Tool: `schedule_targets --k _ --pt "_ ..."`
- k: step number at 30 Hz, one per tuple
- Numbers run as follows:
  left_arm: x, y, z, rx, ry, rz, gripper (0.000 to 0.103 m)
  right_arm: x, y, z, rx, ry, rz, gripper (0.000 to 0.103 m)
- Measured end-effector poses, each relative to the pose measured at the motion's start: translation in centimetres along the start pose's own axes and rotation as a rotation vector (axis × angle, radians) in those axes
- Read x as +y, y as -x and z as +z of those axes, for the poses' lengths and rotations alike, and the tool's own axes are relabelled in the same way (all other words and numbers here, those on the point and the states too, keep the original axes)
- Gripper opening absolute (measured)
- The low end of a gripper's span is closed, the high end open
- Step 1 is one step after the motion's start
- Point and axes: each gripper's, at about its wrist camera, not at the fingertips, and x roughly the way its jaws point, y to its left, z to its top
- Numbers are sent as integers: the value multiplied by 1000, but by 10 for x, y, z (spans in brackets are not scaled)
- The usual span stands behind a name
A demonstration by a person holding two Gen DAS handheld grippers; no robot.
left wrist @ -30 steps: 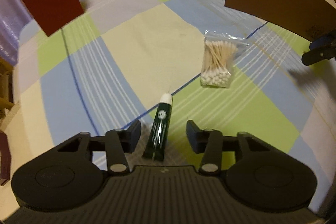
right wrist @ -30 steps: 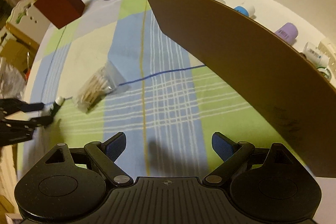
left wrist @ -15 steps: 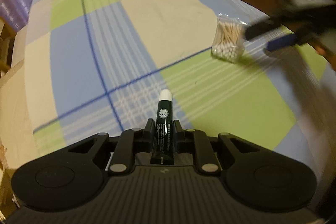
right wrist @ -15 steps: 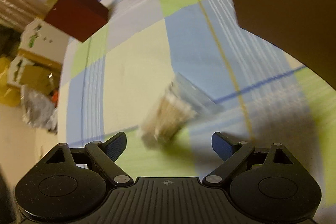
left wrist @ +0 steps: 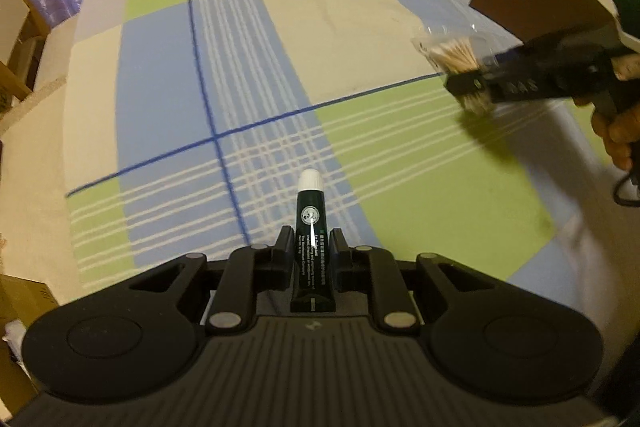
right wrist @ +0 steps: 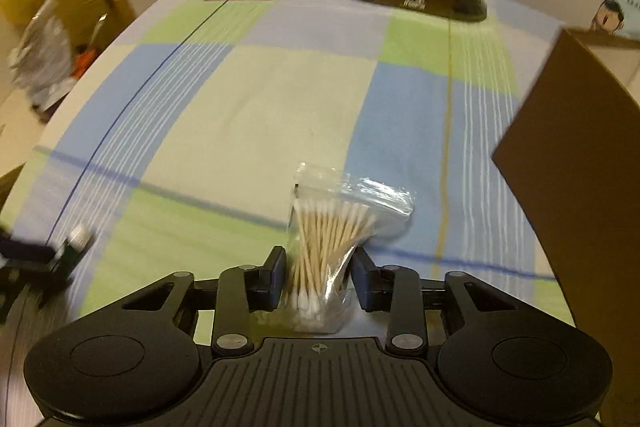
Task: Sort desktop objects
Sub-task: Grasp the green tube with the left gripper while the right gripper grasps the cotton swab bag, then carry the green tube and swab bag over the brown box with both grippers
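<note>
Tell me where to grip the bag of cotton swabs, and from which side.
Grip the bag of cotton swabs across its narrow bundled middle, coming in from the cotton-tip end along the sticks. The loose plastic flap at the far end gives nothing firm. The right gripper already straddles it that way.

The left gripper (left wrist: 311, 251) jaws clamp a dark green tube (left wrist: 311, 247) (white cap forward) above the checked tablecloth (left wrist: 340, 27).

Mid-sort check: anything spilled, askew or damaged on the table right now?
Nothing stands out. The left tongs grip the green tube squarely; the right tongs pinch the bag of cotton swabs, unspilled.
</note>
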Motion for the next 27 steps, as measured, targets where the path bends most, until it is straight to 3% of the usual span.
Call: schedule_targets --k 7,13,22,27 --pt "-34 -3 -5 15 -8 -47 15 -19 36 -53 60 29 67 23" --pt "-65 -1 -13 42 -33 -100 14 -40 68 -94 92 -127 107 23" --pt "-98 23 -11 7 -172 -142 14 -55 135 -129 -16 -298 64 23" --pt "-109 7 -20 58 -219 -115 14 -62 155 -156 -39 -372 43 23"
